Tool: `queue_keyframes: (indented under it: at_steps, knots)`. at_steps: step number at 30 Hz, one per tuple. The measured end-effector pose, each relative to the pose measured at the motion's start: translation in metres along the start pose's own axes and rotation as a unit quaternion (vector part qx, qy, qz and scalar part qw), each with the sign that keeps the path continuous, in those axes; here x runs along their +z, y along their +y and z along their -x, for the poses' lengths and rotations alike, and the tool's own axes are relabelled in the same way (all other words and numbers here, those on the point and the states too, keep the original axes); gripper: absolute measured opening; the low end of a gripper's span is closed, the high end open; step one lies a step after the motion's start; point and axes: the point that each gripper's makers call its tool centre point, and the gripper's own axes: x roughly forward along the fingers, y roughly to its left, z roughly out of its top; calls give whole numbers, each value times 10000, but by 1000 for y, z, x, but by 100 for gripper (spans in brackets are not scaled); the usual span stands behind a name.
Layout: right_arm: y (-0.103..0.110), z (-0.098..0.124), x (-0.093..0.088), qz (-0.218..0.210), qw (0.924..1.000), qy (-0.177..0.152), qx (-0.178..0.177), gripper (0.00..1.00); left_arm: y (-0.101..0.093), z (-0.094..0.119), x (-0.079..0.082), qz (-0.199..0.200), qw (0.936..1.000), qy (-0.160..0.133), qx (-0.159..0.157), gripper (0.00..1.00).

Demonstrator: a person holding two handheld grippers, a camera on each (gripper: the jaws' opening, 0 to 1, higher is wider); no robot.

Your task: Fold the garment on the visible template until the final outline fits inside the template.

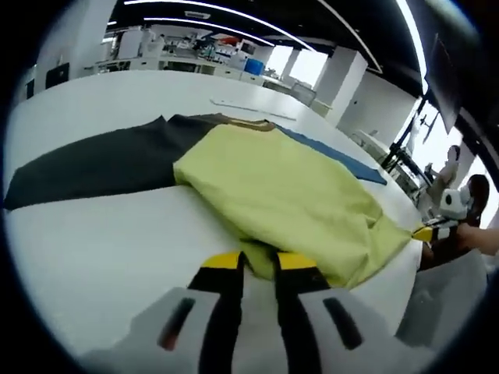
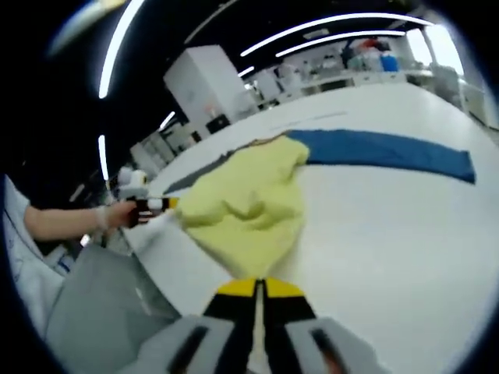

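Yellow-green garment [image 1: 288,199] lies on the white table [image 1: 101,241] (over a dark template [image 1: 101,164]), its length running away from the left claw [image 1: 259,265]; both claws, right claw [image 2: 260,290] too, pinch its near edge.

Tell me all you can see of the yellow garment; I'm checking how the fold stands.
The yellow garment is a soft, matte, yellow-green shirt that looks like cotton, with a brownish collar band at its far end. It lies rumpled and partly doubled over on the white table, over a dark panel and a blue panel. The left gripper and right gripper each pinch its near edge.
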Motion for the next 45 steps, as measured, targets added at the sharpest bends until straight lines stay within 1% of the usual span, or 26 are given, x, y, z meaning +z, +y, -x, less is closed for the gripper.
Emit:
queue_keyframes:
  at_steps: [1, 2, 3, 6, 8, 10, 11, 12, 13, 15, 17, 18, 20, 22, 23, 26, 29, 30, 33, 34, 40, 42, 44, 45]
  knots:
    - [1, 0, 0, -13, 10000, -6, -1, 0, 0, 0, -1, 62, 10000, 13, -10, 8]
    - [1, 0, 0, -18, 10000, -7, 2, 0, 2, -2, 0, 120, 9999, 42, -32, 4]
    - [1, 0, 0, -20, 10000, 1, 5, 0, 2, -2, 0, 115, 9999, 32, -44, 1]
    - [0, 0, -1, -20, 10000, 13, 4, 0, -1, 2, 0, 170, 9999, -5, -13, 1]
    - [0, -1, -1, -36, 10000, 10, 12, 0, -1, 3, 3, 236, 9997, -87, 11, 1]
    - [0, -2, 0, -40, 10000, 11, 23, 0, -3, 6, 11, 294, 9992, -272, -20, 0]
    - [0, -2, 0, -34, 10000, 11, 29, 0, -10, 9, 19, 318, 9984, -460, -84, 0]
    - [1, -2, 1, -29, 10000, 12, 35, 0, -20, 11, 28, 322, 9973, -628, -205, 0]
    - [1, -2, 0, -29, 10000, 15, 40, 0, -22, 12, 32, 326, 9968, -689, -242, 0]
    - [1, -3, 1, -19, 10000, 26, 51, 0, -25, 11, 38, 243, 9965, -753, -281, 0]
    - [2, -3, 0, -19, 10000, 34, 61, 0, -35, 11, 50, 195, 9957, -821, -372, 0]
    - [3, -3, 0, -17, 10000, 32, 64, 0, -38, 9, 52, 197, 9953, -848, -415, 0]
    - [3, -4, 1, -30, 10000, 21, 70, 0, -48, 5, 60, 151, 9943, -908, -532, 0]
    - [3, -4, 1, -51, 10000, 12, 81, 0, -61, -1, 65, -6, 9937, -908, -664, 0]
    - [3, -5, 1, -55, 10000, 5, 80, 0, -67, -6, 65, -68, 9937, -855, -715, 0]
    - [3, -5, 0, -97, 9999, -17, 84, 0, -75, -20, 60, -215, 9943, -691, -789, 0]
    - [4, -4, -1, -149, 9999, -43, 75, 0, -79, -31, 52, -257, 9952, -513, -798, 0]
    - [4, -4, -1, -164, 9998, -55, 71, 0, -81, -34, 48, -249, 9957, -428, -781, 0]
    - [3, -4, -3, -195, 9998, -66, 52, 0, -78, -41, 41, -261, 9962, -277, -788, 0]
    - [3, -4, -4, -214, 9997, -71, 50, 0, -84, -39, 39, -298, 9961, -258, -785, 0]
    - [2, -3, -4, -322, 9994, -113, 37, 0, -82, -29, 39, -427, 9956, -244, -794, 0]
    - [2, -3, -4, -321, 9994, -102, 36, 0, -82, -21, 38, -546, 9951, -223, -793, 0]
    - [2, -4, -4, -320, 9994, -87, 41, 0, -82, -10, 34, -728, 9940, -171, -797, 0]
    - [1, -4, -5, -318, 9995, -81, 41, 0, -72, -7, 33, -815, 9935, -136, -787, 0]
